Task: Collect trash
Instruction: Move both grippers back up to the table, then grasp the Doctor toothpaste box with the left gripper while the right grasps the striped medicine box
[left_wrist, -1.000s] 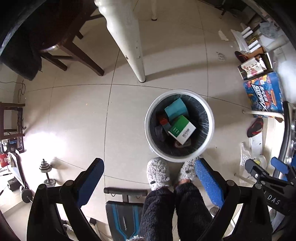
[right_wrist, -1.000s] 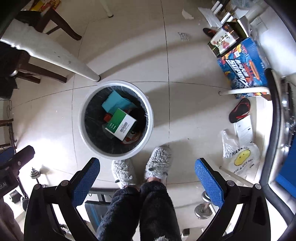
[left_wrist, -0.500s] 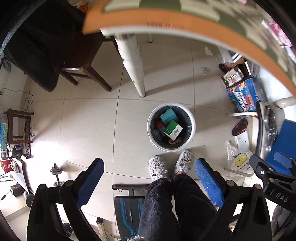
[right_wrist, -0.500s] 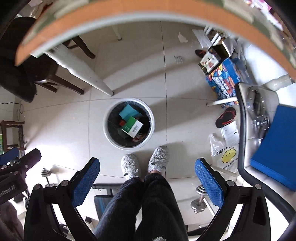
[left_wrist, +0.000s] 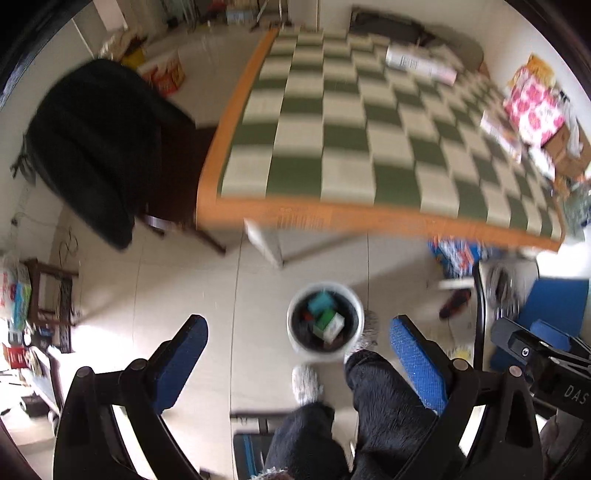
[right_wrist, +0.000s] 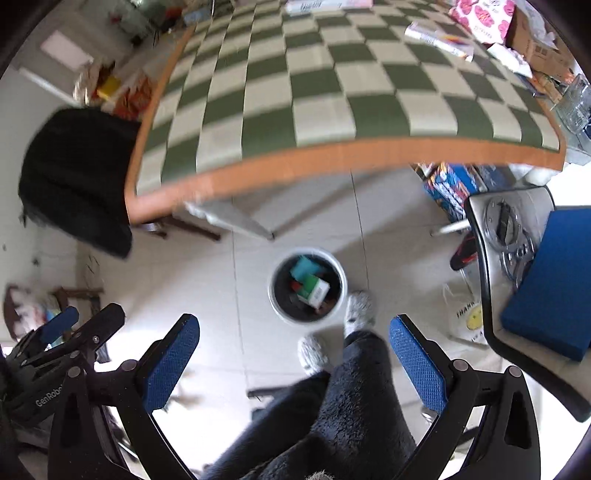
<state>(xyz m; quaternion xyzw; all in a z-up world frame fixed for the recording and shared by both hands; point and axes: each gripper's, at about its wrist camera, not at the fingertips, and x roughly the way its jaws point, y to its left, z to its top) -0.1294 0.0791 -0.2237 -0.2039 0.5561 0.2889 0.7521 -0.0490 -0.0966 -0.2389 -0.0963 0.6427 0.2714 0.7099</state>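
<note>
A white trash bin (left_wrist: 357, 309) with a black liner stands on the tiled floor below me, in front of the person's slippers. It holds a teal box and a green-and-white box (right_wrist: 314, 290); its rim also shows in the right wrist view (right_wrist: 341, 277). My left gripper (left_wrist: 299, 363) is open and empty, high above the floor. My right gripper (right_wrist: 293, 363) is open and empty too. The green-and-white checked table (left_wrist: 351, 122) with an orange edge lies ahead; a white box (left_wrist: 419, 62) and a pink flowered pack (left_wrist: 533, 107) lie at its far side.
A dark chair draped in black cloth (left_wrist: 96, 147) stands left of the table. A blue printed carton (right_wrist: 452, 184) sits under the table's right end. A stool with a blue cushion (right_wrist: 554, 277), a sandal (right_wrist: 463, 251) and a smiley plastic bag (right_wrist: 467, 317) are to the right.
Both grippers have risen well above the bin and tilted up. The bin has shrunk in view and the table top has come into sight. Both stay open.
</note>
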